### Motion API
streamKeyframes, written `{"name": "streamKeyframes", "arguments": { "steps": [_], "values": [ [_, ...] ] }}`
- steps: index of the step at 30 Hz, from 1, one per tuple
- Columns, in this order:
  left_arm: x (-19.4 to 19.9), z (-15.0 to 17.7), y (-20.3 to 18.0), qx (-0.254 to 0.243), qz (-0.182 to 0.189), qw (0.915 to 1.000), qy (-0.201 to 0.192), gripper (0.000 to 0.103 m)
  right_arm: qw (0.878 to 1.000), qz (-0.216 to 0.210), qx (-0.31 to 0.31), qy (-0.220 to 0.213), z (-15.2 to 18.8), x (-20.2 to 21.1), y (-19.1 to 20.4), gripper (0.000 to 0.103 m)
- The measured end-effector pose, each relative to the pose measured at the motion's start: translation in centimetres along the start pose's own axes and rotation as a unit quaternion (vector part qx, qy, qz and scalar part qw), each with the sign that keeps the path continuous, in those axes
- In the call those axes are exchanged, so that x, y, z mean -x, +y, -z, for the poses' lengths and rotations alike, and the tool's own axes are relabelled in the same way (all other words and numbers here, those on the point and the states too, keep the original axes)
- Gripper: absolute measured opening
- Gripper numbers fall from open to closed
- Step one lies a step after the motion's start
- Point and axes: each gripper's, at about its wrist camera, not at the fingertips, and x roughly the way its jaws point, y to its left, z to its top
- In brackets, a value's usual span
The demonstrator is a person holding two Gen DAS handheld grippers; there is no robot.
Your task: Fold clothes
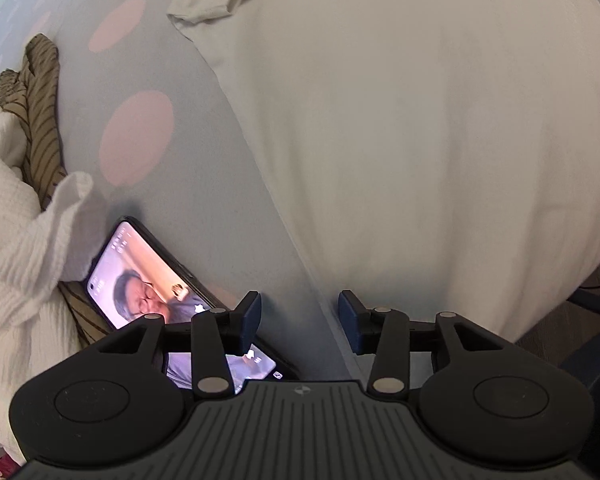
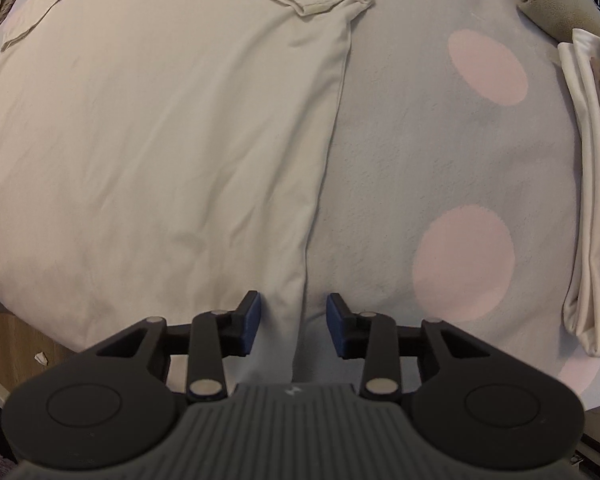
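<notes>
In the left wrist view, the left gripper (image 1: 300,314) sits at the bottom centre of the frame with its fingers spread wide and nothing between them, poised over the lower left edge of a cream T-shirt (image 1: 400,140) that lies flat and fills the right and centre of the frame. The shirt rests on a pale blue bed cover (image 1: 204,184) with pink dots. A lit phone (image 1: 148,276) lies at lower left, partly hidden under the left finger, and beside it at the left edge are a crumpled white garment (image 1: 16,232) and a brown striped cloth (image 1: 40,120). In the right wrist view, the right gripper (image 2: 294,316) is likewise wide open and empty (its fingers straddle the shirt's lower right side edge), the T-shirt (image 2: 160,140) covering the left and centre of the frame. A stack of folded pale clothes (image 2: 592,200) lies along the right edge.
</notes>
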Motion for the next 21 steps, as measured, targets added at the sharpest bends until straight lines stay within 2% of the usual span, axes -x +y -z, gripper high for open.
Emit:
{"name": "streamKeyframes", "arguments": {
  "steps": [1,3,5,7,8,13,15,21],
  "values": [
    [0.0,0.1,-0.2,0.001,0.0,1.0,-0.001,0.034,1.0,-0.004,0.001,0.0,0.1,0.1,0.1,0.037],
    [0.2,0.2,-0.5,-0.002,0.003,1.0,-0.003,0.025,1.0,-0.011,0.002,-0.001,0.2,0.2,0.3,0.015],
    [0.4,0.2,-0.9,-0.006,0.007,0.9999,-0.005,0.011,1.0,-0.018,0.004,-0.002,0.4,0.3,0.5,0.004],
    [0.5,0.2,-1.1,-0.007,0.008,0.9999,-0.007,0.001,1.0,-0.017,0.006,-0.006,0.4,0.7,0.6,0.003],
    [0.7,0.2,-1.1,-0.004,0.007,0.9999,-0.009,0.0,1.0,-0.018,0.004,-0.008,0.4,0.9,0.6,0.002],
    [3.6,0.3,1.1,0.044,0.027,0.9976,-0.047,0.0,0.998,-0.034,-0.024,-0.041,0.0,3.4,-0.4,0.002],
    [5.0,0.5,2.3,0.065,0.044,0.9946,-0.069,0.0,0.997,-0.04,-0.035,-0.054,-0.1,4.5,-0.9,0.002],
    [7.9,-0.1,5.4,0.118,0.054,0.9843,-0.12,0.0,0.989,-0.062,-0.081,-0.104,-2.1,7.4,-2.1,0.002]
  ]
}}
